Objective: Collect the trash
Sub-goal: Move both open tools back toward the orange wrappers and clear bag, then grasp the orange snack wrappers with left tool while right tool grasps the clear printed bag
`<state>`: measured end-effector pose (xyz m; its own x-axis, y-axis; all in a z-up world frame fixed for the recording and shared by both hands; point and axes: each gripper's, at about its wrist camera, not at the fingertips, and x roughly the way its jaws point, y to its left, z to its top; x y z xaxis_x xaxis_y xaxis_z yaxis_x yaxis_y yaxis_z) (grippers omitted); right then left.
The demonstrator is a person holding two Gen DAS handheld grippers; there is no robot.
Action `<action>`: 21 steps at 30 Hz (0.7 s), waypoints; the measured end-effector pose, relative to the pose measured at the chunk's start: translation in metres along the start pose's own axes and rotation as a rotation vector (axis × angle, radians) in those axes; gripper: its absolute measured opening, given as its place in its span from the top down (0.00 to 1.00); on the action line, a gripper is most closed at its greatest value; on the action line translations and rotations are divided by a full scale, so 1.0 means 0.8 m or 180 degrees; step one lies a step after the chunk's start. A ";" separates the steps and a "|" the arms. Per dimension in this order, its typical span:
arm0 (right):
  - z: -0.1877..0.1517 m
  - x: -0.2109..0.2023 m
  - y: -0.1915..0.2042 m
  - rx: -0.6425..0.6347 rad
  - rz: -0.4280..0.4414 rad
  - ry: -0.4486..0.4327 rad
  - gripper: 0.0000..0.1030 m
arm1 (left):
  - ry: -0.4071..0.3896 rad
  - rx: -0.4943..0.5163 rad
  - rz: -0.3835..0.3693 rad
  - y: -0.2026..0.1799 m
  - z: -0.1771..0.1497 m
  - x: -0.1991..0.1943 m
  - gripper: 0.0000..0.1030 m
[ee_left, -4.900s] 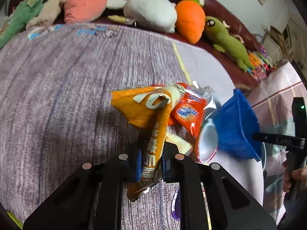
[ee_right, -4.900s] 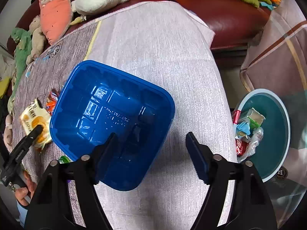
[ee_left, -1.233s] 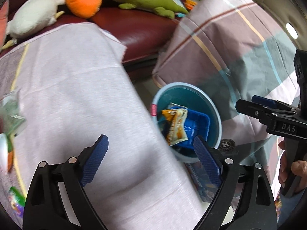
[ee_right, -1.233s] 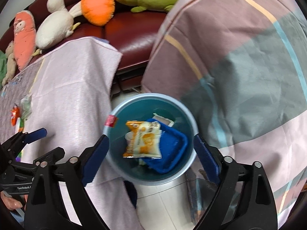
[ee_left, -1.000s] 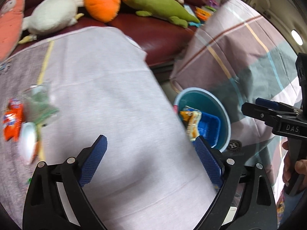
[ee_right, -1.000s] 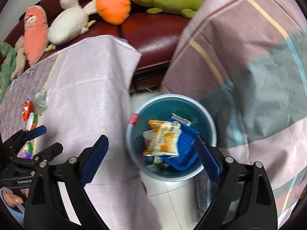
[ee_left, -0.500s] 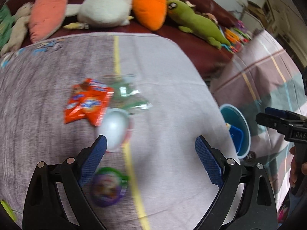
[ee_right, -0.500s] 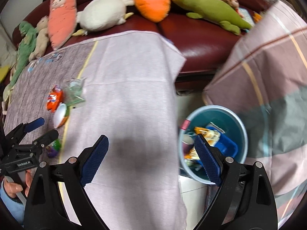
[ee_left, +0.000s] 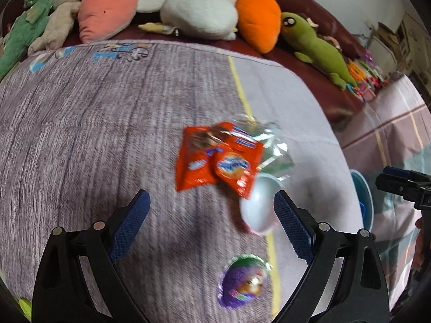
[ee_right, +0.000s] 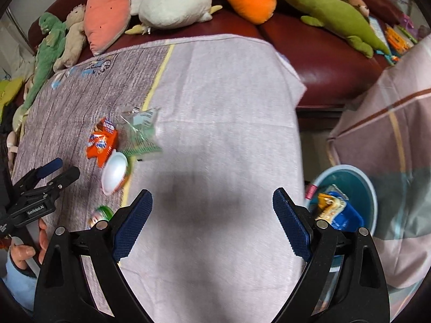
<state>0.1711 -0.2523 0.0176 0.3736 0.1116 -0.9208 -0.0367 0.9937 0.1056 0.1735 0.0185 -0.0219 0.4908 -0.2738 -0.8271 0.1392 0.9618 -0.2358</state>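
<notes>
Trash lies on the cloth-covered table [ee_left: 107, 134]: two orange snack wrappers [ee_left: 215, 158] [ee_right: 102, 141], a crumpled clear wrapper [ee_left: 272, 145] [ee_right: 140, 132], a white plastic cup [ee_left: 258, 207] [ee_right: 114, 173] on its side and a round purple foil lid [ee_left: 245, 280] [ee_right: 101, 215]. My left gripper [ee_left: 211, 204] [ee_right: 64, 168] hovers open just above the table, with the cup near its right finger. My right gripper [ee_right: 212, 202] [ee_left: 385, 176] is open over bare cloth, right of the trash. The teal bin [ee_right: 347, 171] on the floor holds a blue tub [ee_right: 347, 219] and a yellow snack bag [ee_right: 328, 206].
Plush toys [ee_left: 199, 13] line the dark red sofa [ee_right: 309, 40] behind the table. A plaid cloth [ee_right: 390, 123] drapes something right of the bin. A hand [ee_right: 27, 245] in a light blue sleeve holds the left gripper's handle. The table's right edge drops off beside the bin.
Both views have swung left, from the bin to the trash on the table. The wrappers and cup now lie in front of the left gripper. Both grippers stayed open.
</notes>
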 end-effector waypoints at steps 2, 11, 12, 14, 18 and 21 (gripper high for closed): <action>0.010 0.010 0.006 0.0025 0.0058 0.0039 0.16 | 0.0011 0.0004 0.0022 0.005 0.007 0.009 0.09; 0.047 0.057 0.026 0.0067 0.0199 0.0190 0.16 | 0.0144 -0.0108 -0.0111 0.023 0.034 0.057 0.09; 0.050 0.060 0.026 0.0080 0.0223 0.0201 0.16 | 0.0162 -0.0072 -0.0110 0.020 0.036 0.064 0.09; 0.056 0.068 0.029 0.0100 0.0265 0.0223 0.16 | 0.0197 -0.0018 -0.0076 0.017 0.036 0.073 0.09; 0.068 0.085 0.036 0.0137 0.0382 0.0287 0.16 | 0.0143 0.0013 -0.0096 0.021 0.036 0.083 0.19; 0.074 0.097 0.047 0.0135 0.0471 0.0335 0.16 | 0.0151 0.0052 -0.0111 0.027 0.038 0.081 0.62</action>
<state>0.2533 -0.2065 -0.0280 0.2679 0.2587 -0.9281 -0.0440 0.9656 0.2565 0.2342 0.0213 -0.0652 0.4441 -0.3066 -0.8419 0.1697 0.9514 -0.2570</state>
